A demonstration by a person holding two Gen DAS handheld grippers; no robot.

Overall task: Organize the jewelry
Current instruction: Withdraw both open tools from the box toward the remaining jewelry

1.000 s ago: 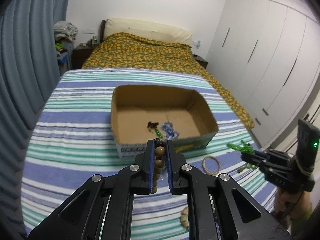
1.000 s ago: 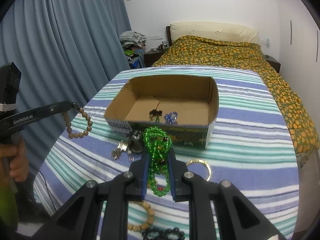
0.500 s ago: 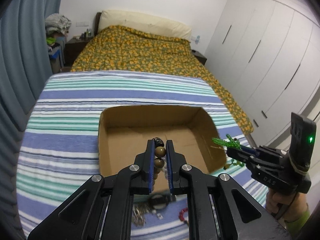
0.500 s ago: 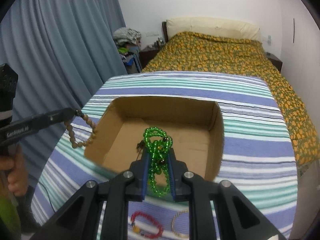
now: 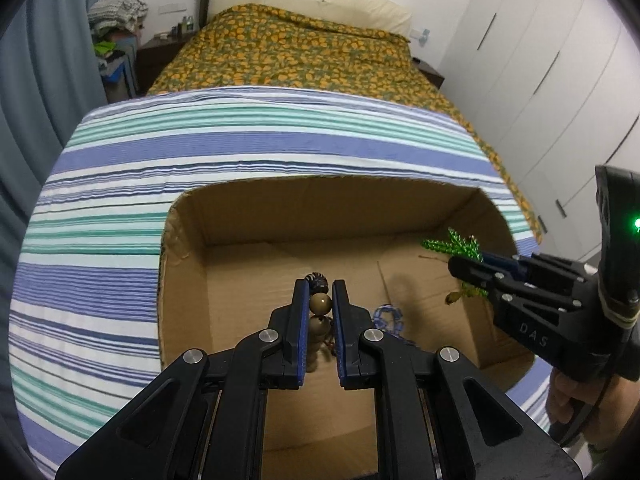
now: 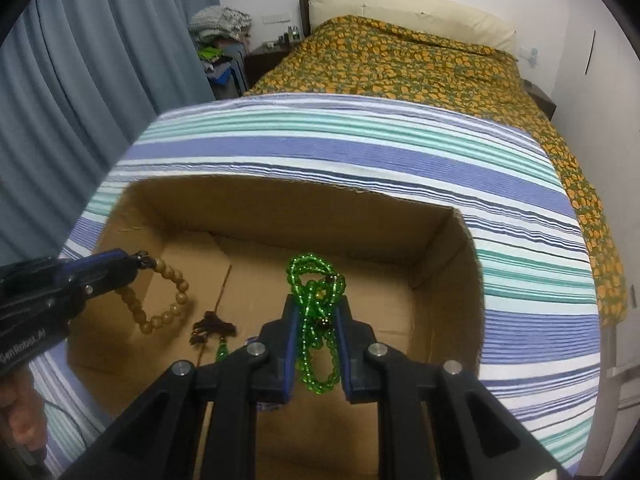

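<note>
An open cardboard box (image 5: 320,184) sits on the striped cloth. My left gripper (image 5: 320,285) hangs over the box's inside, shut on a wooden bead bracelet (image 5: 321,303). From the right wrist view that bracelet (image 6: 168,300) dangles as a loop from the left gripper (image 6: 138,260) above the box's left half. My right gripper (image 6: 316,302) is shut on a green bead necklace (image 6: 316,280) bunched between its pads, also above the box (image 6: 280,186). In the left wrist view the right gripper (image 5: 456,265) and its green beads (image 5: 452,242) reach in over the right wall.
On the box floor lie a blue bead piece (image 5: 387,316) and a dark brown tasselled piece (image 6: 212,324). The striped cloth (image 5: 260,148) surrounds the box. Beyond it is a bed (image 5: 300,52); a curtain (image 6: 80,80) hangs left, wardrobes (image 5: 540,60) stand right.
Both grippers have moved forward and down from in front of the box to above its inside, each still carrying its beads. The loose jewellery on the cloth has dropped out of view.
</note>
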